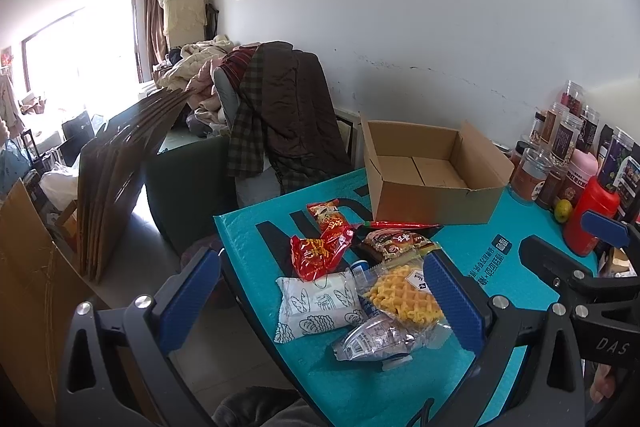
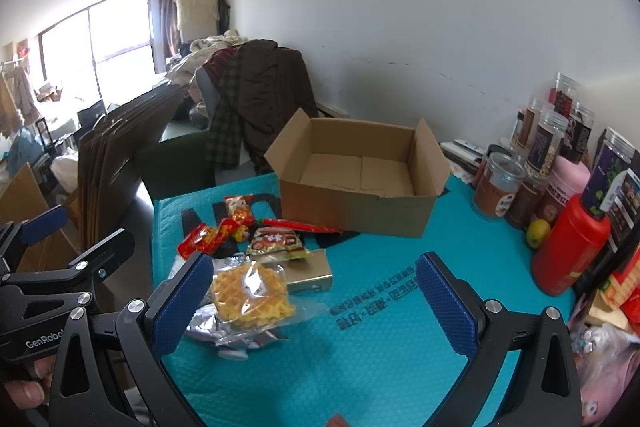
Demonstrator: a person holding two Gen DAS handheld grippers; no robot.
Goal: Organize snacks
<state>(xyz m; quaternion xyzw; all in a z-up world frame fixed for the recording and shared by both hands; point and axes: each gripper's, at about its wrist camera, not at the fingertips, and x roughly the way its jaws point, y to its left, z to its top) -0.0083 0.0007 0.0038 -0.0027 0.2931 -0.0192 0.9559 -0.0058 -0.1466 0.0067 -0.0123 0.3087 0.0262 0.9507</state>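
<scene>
Both tools hover over the teal worktop (image 2: 380, 347) with their blue-padded fingers spread wide apart and nothing between them: the left tool (image 1: 320, 303) hangs above the near end of the snack pile, and the right tool (image 2: 316, 303) sits over bare teal surface just right of that pile. Taking the open cardboard box (image 2: 360, 187) as the landmark, all the snacks lie on its near side. Nearest the tools is a crinkled silver packet (image 1: 372, 341), with a clear-wrapped waffle (image 1: 404, 297) lying partly on top of it and a white packet printed with line drawings (image 1: 316, 303) touching its left side. A step closer to the box come a red crinkled bag (image 1: 316, 253) and a brown packet of round cakes (image 1: 394, 243); in the right wrist view a flat gold box (image 2: 312, 275) shows just beside the waffle. Closer still, a small red-and-orange packet (image 1: 326, 215) lies near the box's front left corner, and a long thin red packet (image 1: 400, 225) lies along the foot of the box's front wall. The box itself stands upright with flaps raised and nothing visible inside. To the right of the box, along the wall, stand clear lidded jars (image 2: 496, 187), a pink canister (image 2: 564, 183), a red bottle (image 2: 568, 247) and a small yellow-green fruit (image 2: 538, 233) beside it.
</scene>
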